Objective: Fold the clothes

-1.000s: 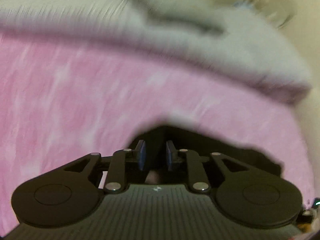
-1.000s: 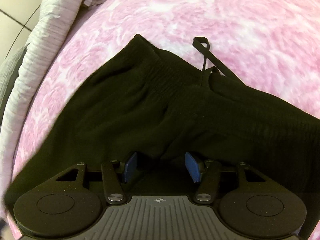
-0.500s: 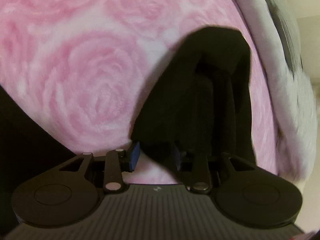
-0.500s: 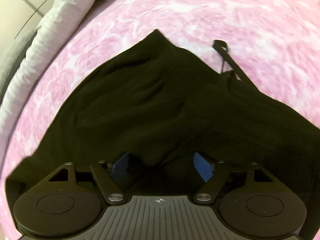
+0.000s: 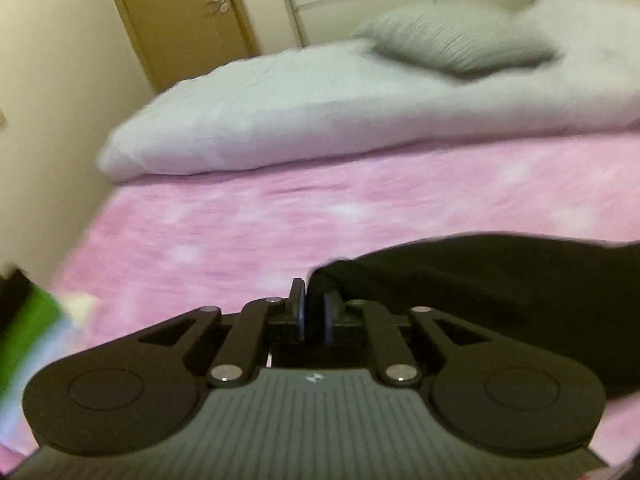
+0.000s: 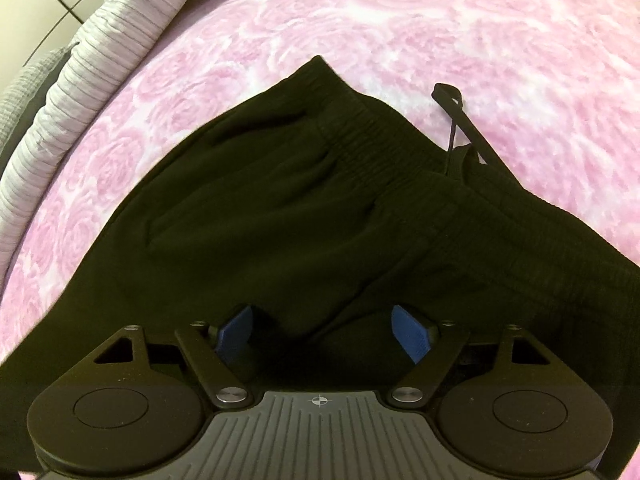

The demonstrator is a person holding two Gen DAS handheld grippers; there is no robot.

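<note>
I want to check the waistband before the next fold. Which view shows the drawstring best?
The right wrist view: the drawstring loops sharply over the pink blanket. The left wrist view shows only a blurred black edge of the garment, no drawstring.

We note a pink rose-patterned blanket [image 6: 460,24] covering the bed surface in both views. Along its far edge in the left wrist view lies a white ribbed duvet [image 5: 320,120], bunched into a long roll; a grey pillow [image 5: 452,40] rests on top of it. Behind stand a brown wooden door [image 5: 180,12] with a metal handle [image 5: 218,2] and a cream wall [image 5: 48,80]. At lower left, a blurred green object [image 5: 28,328], unidentifiable
</note>
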